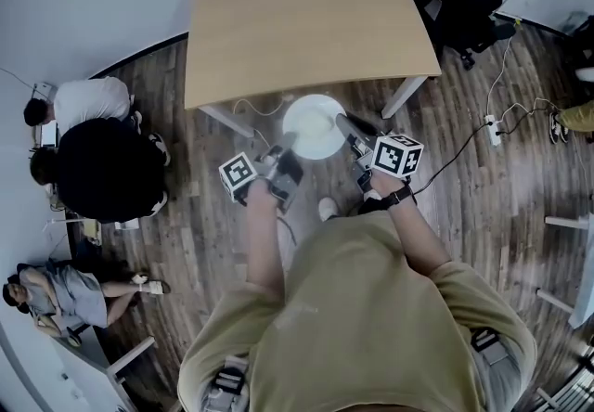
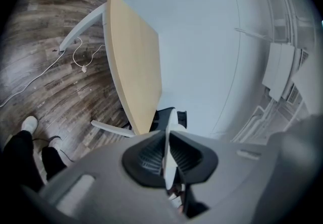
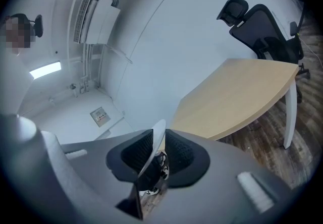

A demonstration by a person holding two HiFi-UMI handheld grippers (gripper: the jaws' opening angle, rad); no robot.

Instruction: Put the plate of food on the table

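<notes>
Just short of the surface [image 1: 306, 20], left gripper [image 1: 288, 148] and right gripper [image 1: 350, 129] each clamp the plate [image 1: 314, 127] by its rim, mid-carry; next, probably, forward and down.

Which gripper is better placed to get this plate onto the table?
Neither alone: the left gripper and the right gripper clamp opposite rims of the plate, so both must carry it forward together. The right sits slightly nearer the table edge and could probably lead.
</notes>
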